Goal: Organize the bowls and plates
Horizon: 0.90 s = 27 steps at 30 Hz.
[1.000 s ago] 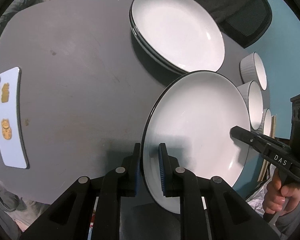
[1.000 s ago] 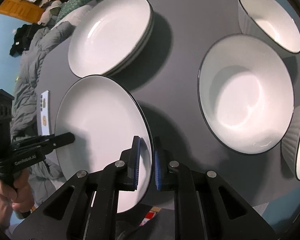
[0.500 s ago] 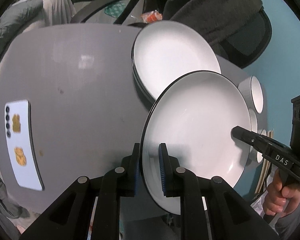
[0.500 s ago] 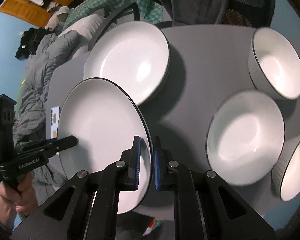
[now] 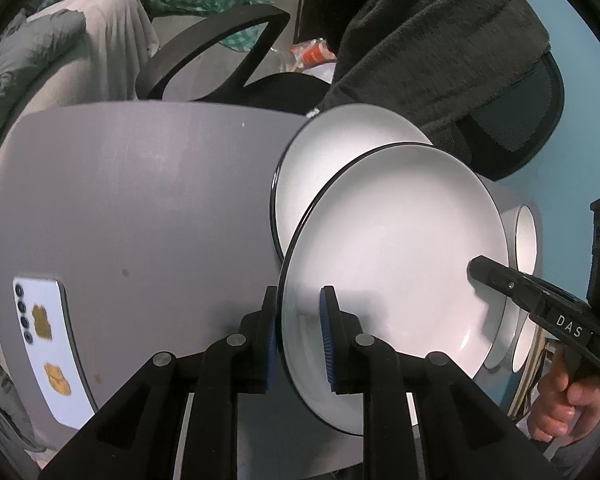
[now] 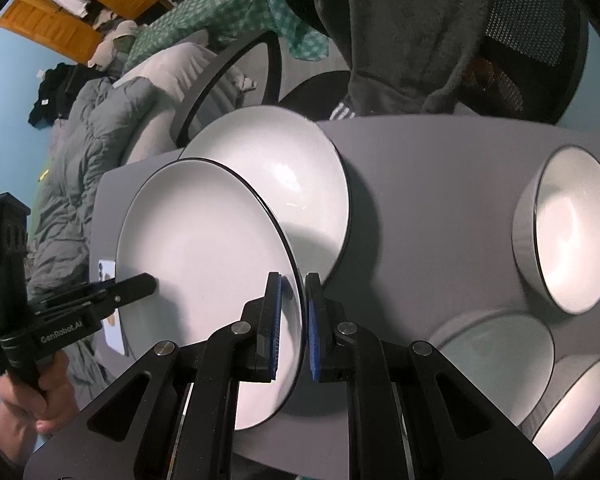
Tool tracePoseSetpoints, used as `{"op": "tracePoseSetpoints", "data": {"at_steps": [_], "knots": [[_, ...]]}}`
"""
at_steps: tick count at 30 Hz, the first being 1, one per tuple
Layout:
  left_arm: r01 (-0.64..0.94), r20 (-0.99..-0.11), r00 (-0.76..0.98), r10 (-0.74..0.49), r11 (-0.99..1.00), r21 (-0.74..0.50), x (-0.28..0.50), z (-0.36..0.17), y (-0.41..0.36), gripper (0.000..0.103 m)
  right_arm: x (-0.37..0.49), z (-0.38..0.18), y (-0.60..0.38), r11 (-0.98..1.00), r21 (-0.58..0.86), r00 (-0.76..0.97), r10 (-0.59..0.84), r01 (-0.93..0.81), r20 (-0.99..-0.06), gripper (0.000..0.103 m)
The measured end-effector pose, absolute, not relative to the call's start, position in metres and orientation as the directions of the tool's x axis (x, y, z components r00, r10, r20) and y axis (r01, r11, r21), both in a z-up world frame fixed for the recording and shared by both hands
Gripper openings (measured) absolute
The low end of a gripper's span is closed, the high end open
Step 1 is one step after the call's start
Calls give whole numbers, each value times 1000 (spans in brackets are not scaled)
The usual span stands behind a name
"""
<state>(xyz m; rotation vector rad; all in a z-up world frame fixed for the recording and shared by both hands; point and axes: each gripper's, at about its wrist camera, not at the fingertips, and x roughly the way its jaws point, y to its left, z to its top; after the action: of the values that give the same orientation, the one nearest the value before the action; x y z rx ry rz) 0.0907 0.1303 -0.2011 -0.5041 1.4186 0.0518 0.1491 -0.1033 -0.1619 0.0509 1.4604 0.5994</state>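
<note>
Grey bench [image 5: 148, 200] carries everything here, and the biggest thing above it is the white plate [image 5: 396, 248] with a thin black rim, held in the air by both tools. It hangs tilted, overlapping the stack of plates [image 6: 296, 168] that sits near the far edge of the bench, so the step in hand looks like setting it on that stack.

To do it well, I would bring the plate level first, centre it over the stack, then lower both sides together so the rims meet evenly and nothing clinks or slides off towards the chair [image 5: 220, 40] behind.

Left hand-held gripper [image 5: 298, 336] straddles the plate's near rim; its jaws have just been opening a little with the rim between them, and whether the pads are pressing I cannot tell for sure, so the hold on that side should be firmed up before lowering. Right hand-held gripper [image 6: 292, 320] pinches the opposite rim, its blue pads closed on it.

Three white bowls [image 6: 572, 228] wait to the right of the stack, well apart from it. A phone [image 5: 48, 348] lies on the left of the bench.

Readable writing: "DAS" on the right tool as the left camera sees it, and "GenRobot.AI" on the left tool in the right camera.
</note>
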Motion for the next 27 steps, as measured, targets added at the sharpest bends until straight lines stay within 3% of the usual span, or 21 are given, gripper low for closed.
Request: {"op": "tracePoseSetpoints", "data": {"at_steps": [27], "knots": [[-321, -982, 107, -156, 929, -183, 151, -226, 130, 21, 204, -193, -87, 869, 388, -70, 386, -306, -920, 15]]}}
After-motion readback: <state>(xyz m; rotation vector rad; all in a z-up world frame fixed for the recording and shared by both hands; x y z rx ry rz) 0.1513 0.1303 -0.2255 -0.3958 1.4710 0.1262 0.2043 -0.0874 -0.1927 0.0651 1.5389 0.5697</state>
